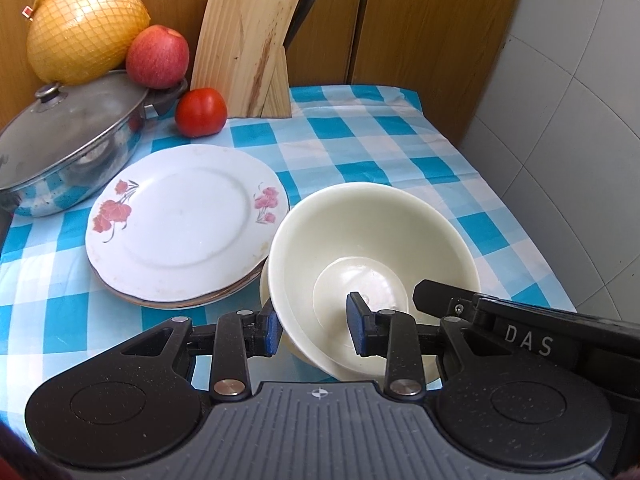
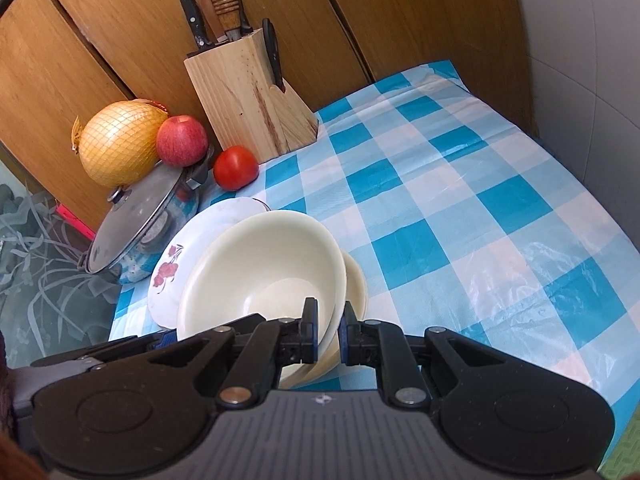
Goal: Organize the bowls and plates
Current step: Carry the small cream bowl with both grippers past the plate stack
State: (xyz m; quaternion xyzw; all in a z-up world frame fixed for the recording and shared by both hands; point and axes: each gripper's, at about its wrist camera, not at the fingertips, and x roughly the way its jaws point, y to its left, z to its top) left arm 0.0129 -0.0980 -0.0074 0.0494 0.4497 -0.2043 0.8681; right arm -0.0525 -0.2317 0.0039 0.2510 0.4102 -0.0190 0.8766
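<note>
While both tools work at the same stack of cream bowls, the bowls sit tilted near the front of a surface (image 1: pixel 400 148) covered with a blue and white checked cloth. The left tool (image 1: pixel 314 326) has one pad outside the top bowl (image 1: pixel 372 232) at its near-left wall and the other pad inside it; the pads straddle the rim, and whether they actually press on it cannot be told. The right tool (image 2: pixel 329 330) is clenched on the near-right rim of the top bowl (image 2: pixel 260 264), one pad inside and one outside against the lower bowl (image 2: pixel 356 280) nested beneath.

Just left of the bowls lies a stack of white plates (image 1: pixel 184 220) with red flowers on the rim, its edge touching or nearly touching the bowls. Behind the plates stands a steel pot (image 1: pixel 68 148) with a lid. A netted pomelo (image 1: pixel 86 30) and an apple (image 1: pixel 157 57) rest by the pot's far side, a tomato (image 1: pixel 201 112) sits on the cloth just beside it, and a wooden knife block (image 1: pixel 246 48) stands against the wooden panels at the back.
</note>
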